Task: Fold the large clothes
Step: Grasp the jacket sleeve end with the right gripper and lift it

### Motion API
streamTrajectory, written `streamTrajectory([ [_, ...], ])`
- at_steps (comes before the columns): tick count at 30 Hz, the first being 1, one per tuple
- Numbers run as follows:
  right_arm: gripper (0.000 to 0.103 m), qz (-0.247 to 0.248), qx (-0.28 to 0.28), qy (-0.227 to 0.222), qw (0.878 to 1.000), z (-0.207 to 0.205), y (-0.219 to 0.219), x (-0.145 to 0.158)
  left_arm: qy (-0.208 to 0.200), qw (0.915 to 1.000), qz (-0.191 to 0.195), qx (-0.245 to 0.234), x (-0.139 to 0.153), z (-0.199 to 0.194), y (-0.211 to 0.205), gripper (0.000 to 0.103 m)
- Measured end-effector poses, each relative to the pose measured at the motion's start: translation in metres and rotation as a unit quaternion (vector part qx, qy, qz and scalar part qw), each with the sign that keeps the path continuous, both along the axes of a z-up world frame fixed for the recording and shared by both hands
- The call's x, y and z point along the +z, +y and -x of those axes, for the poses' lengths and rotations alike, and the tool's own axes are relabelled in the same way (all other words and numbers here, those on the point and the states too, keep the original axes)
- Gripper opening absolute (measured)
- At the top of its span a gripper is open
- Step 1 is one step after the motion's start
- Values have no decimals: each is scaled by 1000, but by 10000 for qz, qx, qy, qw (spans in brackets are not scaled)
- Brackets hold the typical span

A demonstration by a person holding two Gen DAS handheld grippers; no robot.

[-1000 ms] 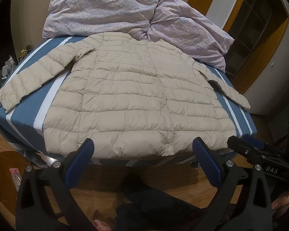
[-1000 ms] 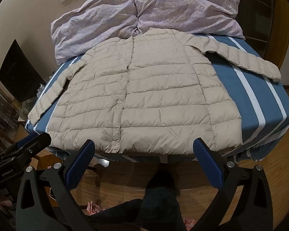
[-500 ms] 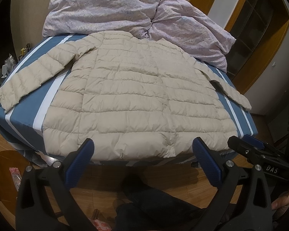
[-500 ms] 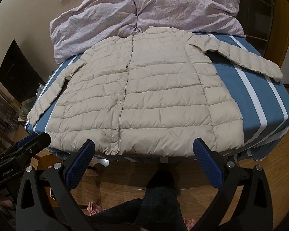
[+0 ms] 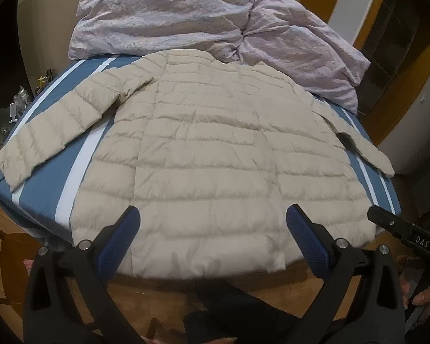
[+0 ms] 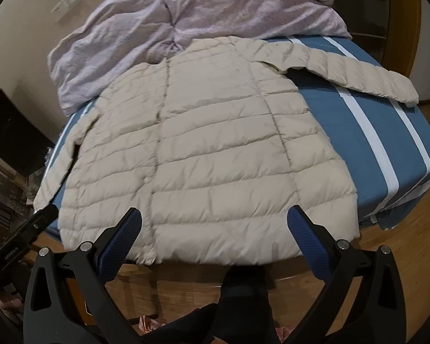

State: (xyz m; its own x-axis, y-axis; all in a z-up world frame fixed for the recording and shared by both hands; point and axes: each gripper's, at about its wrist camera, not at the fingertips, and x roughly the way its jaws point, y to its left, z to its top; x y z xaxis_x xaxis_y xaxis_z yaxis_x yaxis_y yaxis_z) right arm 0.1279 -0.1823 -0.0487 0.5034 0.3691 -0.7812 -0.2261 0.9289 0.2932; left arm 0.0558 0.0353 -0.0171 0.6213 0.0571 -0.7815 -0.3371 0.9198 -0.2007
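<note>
While the jacket [image 5: 215, 157] lies flat and unfolded on the striped bed [image 6: 358, 143], sleeves spread out, the left gripper [image 5: 212, 229] and right gripper [image 6: 215, 229] hang over its hem, fingers spread wide, holding nothing. Quilt [image 5: 186, 20] bunched beyond the collar.

Your left gripper [image 5: 212, 229] is held level, jaws spread wide. Your right gripper [image 6: 213, 230] matches it, empty.
</note>
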Motion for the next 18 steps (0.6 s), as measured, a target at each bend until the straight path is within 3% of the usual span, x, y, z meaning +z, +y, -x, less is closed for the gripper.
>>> streamTrajectory([
  [3,102,-14,-133,154,9998,-20,-4,-6,45,10000,33,44,-1,-17,10,101],
  [12,86,-60,-888,538,9946,-103,-34,-17,309,9995,-46,34,-12,-89,34,101],
  [18,79,-335,-1964,788,9768,-169,-104,-32,531,9984,-167,23,-24,-139,48,101],
])
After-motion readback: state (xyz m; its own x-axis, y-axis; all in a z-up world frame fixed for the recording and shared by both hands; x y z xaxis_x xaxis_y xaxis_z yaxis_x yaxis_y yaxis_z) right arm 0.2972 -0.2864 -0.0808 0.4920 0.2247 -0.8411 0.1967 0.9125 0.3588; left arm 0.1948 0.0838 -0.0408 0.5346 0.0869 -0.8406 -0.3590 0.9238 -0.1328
